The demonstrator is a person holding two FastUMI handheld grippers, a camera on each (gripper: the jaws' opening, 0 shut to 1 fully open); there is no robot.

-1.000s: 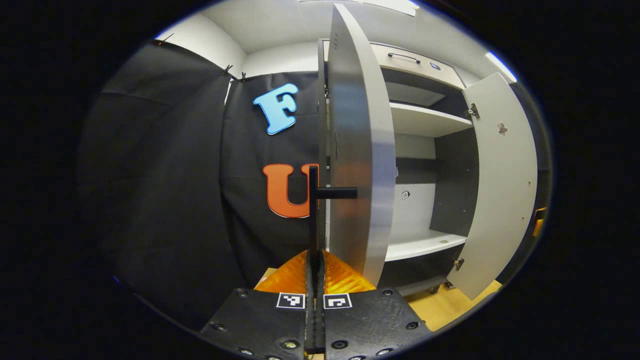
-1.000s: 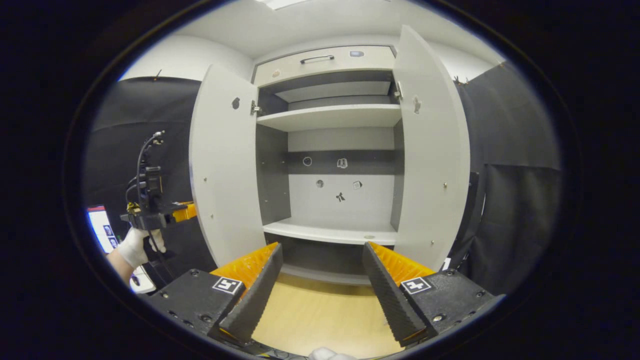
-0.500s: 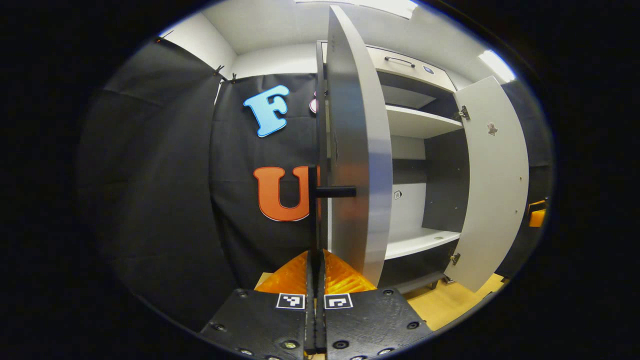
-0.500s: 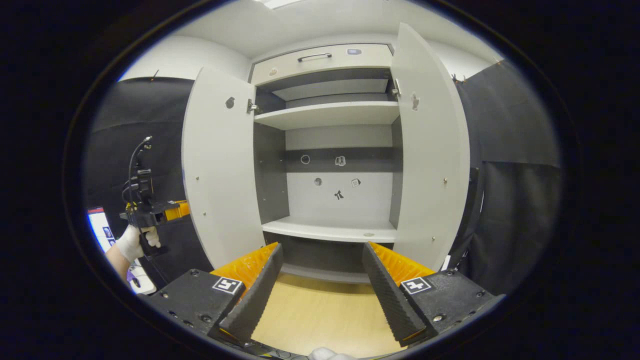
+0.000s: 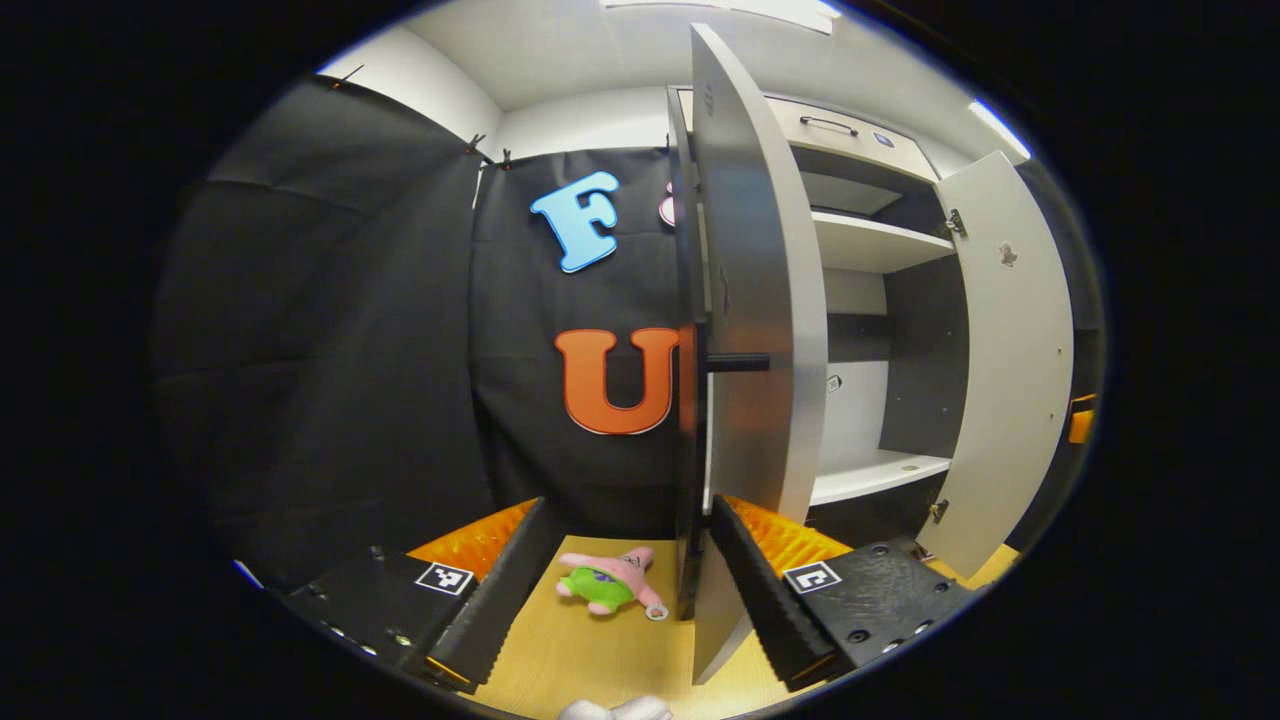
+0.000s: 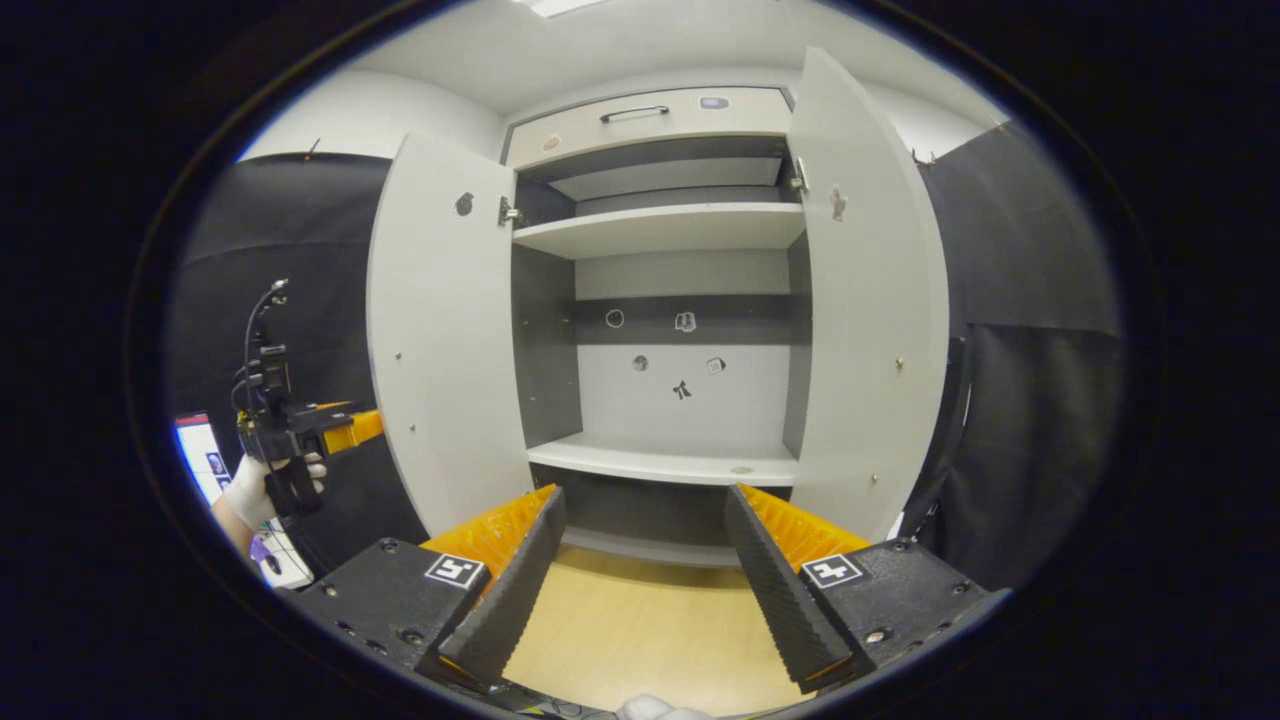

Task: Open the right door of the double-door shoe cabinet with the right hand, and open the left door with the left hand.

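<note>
The left door (image 5: 745, 300) is standing edge-on in the left gripper view, covering part of the cabinet's inside (image 5: 860, 400) behind it, and its handle (image 5: 735, 363) is showing as just a dark bar. A plush toy (image 5: 608, 585) is lying on the floor, partly tucked behind the door's lower edge. In the right gripper view, small marks on the cabinet's back panel (image 6: 680, 375) are coming through too tiny to make out. A gloved hand (image 6: 262, 482) is getting cut off at the view's edge.
</note>
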